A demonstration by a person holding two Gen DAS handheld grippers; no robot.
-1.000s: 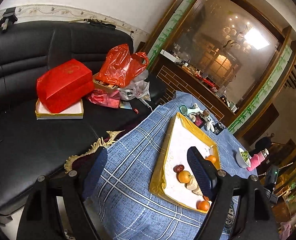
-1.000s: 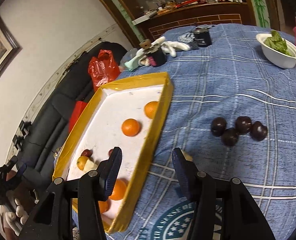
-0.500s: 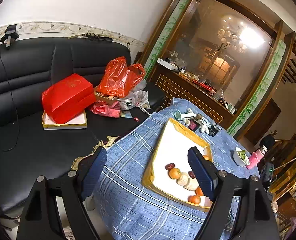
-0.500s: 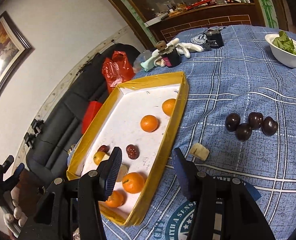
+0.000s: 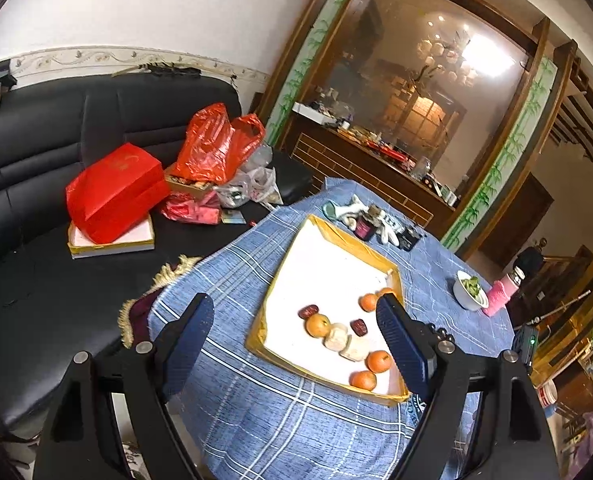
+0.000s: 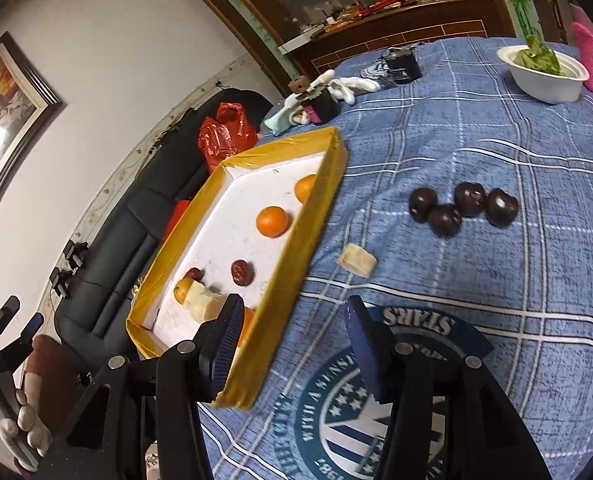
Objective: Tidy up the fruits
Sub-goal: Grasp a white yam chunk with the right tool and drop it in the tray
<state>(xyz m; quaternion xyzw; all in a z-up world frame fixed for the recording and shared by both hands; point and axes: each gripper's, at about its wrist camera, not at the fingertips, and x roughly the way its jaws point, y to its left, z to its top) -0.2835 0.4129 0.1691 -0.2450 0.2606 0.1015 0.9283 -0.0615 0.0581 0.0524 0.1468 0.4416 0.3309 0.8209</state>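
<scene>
A yellow-rimmed white tray (image 5: 280,268) (image 6: 320,208) lies on the blue plaid tablecloth. It holds several oranges (image 5: 317,325) (image 6: 272,221), two red dates (image 5: 308,312) (image 6: 242,272) and pale banana pieces (image 5: 336,336) (image 6: 202,300). Several dark plums (image 6: 444,219) and one banana piece (image 6: 357,261) lie on the cloth right of the tray. My left gripper (image 5: 294,334) is open and empty, held above and in front of the tray. My right gripper (image 6: 292,326) is open and empty over the tray's near right corner.
A white bowl of greens (image 6: 544,70) (image 5: 471,290) and a pink bottle (image 5: 502,294) stand at the table's far side. A dark jar and white toy (image 6: 320,98) sit behind the tray. A black sofa (image 5: 28,200) with red bags (image 5: 116,192) lies left.
The left gripper has pulled up and back, so the tray looks smaller and farther. The right gripper has also risen and drawn back; the lone banana piece now shows clear of its fingers.
</scene>
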